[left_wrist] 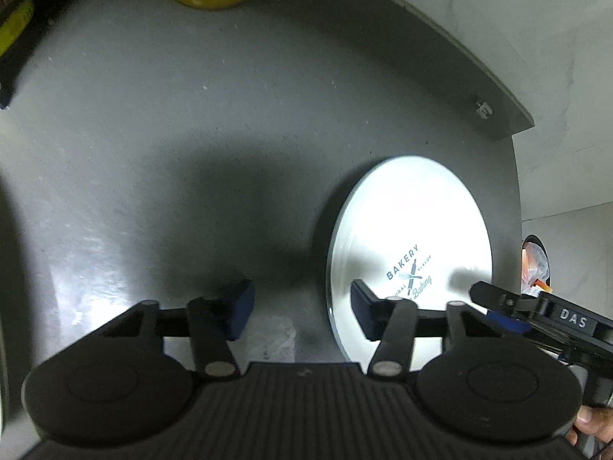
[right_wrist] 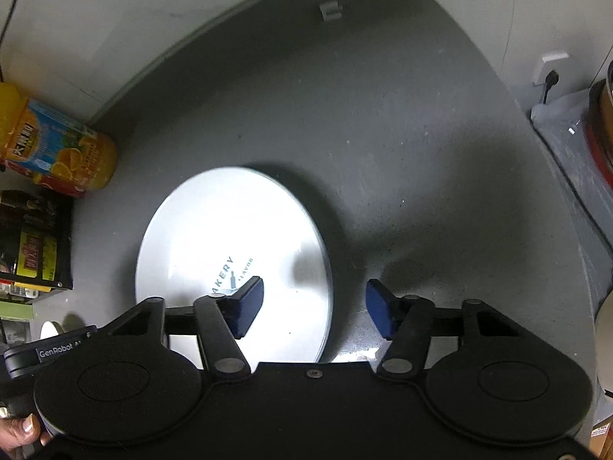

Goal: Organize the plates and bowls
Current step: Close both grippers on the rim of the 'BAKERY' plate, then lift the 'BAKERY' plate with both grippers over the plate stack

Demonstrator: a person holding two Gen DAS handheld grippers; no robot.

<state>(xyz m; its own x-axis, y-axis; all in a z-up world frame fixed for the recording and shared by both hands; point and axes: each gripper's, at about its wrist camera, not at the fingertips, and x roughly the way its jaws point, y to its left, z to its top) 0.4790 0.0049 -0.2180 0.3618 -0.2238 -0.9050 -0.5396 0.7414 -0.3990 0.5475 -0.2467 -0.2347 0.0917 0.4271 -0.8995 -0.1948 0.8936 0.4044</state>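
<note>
Spanning both views: grey countertop [left_wrist: 161, 122], dull and speckled, backed by a low raised lip along a pale wall.

White plate [right_wrist: 230, 237], round and flat, lying on the countertop toward its right end. Printed in blue: "BAKERY", "FLAVOR", "Baking", over a crossed rolling-pin emblem. Nothing on it.

Left gripper [left_wrist: 302, 308], black frame, blue pads, spread wide and grasping nothing; its right finger hangs over the plate's near edge, its left finger over bare counter.

Right gripper [right_wrist: 314, 306], same build, likewise released and empty; left finger above the plate, right finger beyond its rim. Seen from the left wrist, its body reads "DAS"; the neighbouring unit in the right wrist view reads "GenRobot".

Orange drink bottle [right_wrist: 57, 145], on its side at the back left, label showing orange slices and script too small to read.

Dark box [right_wrist: 34, 241], yellow label, illegible.

Wall socket [right_wrist: 549, 73] with black plug.
</note>
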